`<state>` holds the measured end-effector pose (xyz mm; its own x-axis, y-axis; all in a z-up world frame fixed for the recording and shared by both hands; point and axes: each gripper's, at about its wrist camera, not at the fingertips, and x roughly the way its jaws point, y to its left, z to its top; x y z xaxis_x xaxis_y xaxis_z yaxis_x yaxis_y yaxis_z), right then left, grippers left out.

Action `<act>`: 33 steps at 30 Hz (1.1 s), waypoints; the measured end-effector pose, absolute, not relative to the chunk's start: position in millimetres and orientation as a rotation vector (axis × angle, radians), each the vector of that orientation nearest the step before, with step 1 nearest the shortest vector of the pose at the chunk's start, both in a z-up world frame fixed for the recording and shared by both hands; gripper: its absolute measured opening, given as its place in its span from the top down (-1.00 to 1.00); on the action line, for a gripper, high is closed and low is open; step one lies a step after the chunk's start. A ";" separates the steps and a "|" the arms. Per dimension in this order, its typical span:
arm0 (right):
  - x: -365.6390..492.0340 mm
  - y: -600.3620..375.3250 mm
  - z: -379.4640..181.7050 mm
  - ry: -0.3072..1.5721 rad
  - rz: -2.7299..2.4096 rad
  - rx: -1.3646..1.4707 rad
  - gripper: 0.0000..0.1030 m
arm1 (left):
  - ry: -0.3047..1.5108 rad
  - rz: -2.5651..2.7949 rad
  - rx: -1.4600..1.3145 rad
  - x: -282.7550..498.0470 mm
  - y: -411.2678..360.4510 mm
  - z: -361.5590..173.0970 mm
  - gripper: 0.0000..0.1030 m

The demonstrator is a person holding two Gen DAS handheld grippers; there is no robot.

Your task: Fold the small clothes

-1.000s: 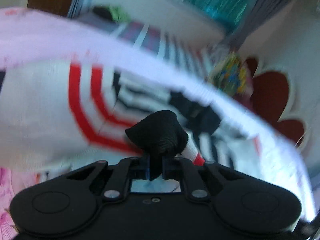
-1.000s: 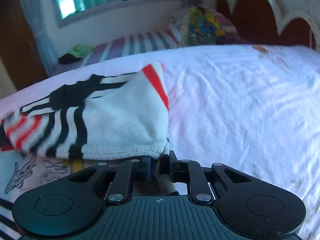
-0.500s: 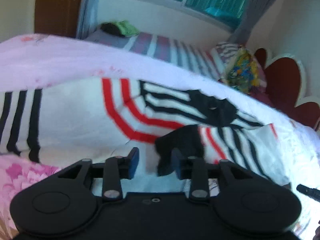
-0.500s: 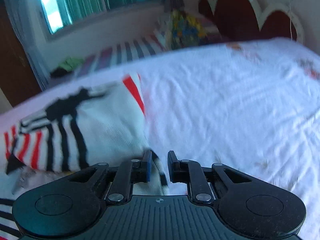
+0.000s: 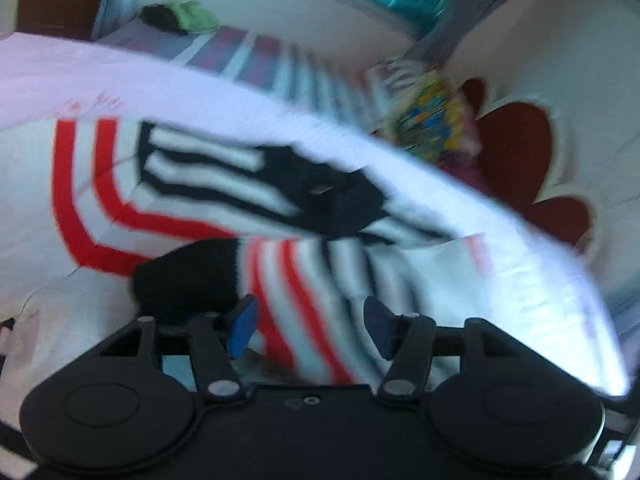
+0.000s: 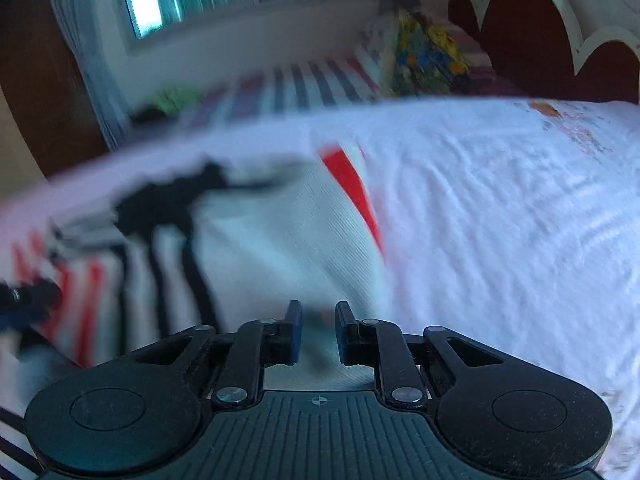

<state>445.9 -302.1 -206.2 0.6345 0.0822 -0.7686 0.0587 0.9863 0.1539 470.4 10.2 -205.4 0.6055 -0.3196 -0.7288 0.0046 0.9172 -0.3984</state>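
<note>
releasing after a fold, i judge | striped garment lies doubled on white bedsheet, near both tools | left gripper wide apart, empty | right gripper narrowly parted, empty | next: regrip an edge for another fold

Motion blur smears the striped socks at 6 o'clock; the patterned pillow at 12 o'clock is unreadable.
</note>
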 end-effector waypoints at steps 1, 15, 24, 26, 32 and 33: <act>443.8 -307.8 -214.2 0.889 0.027 0.170 0.70 | 0.925 -0.178 -0.369 472.3 16.3 -218.5 0.44; 491.9 -313.1 -199.4 0.834 0.058 0.208 0.68 | 0.884 -0.041 -0.382 447.7 67.6 -187.3 -0.44; 513.3 -312.6 -201.1 0.808 0.043 0.223 0.68 | 0.887 -0.081 -0.532 454.6 71.4 -217.9 0.78; 517.8 -312.2 -198.5 0.789 0.037 0.217 0.68 | 0.773 -0.113 -0.414 442.3 57.8 -194.9 0.79; 543.7 -313.9 -216.5 0.823 -0.014 0.224 0.69 | 0.902 -0.052 -0.352 445.1 72.7 -220.4 0.64; 544.1 -316.2 -218.3 0.809 -0.034 0.209 0.69 | 0.893 -0.049 -0.369 442.3 76.9 -218.4 0.57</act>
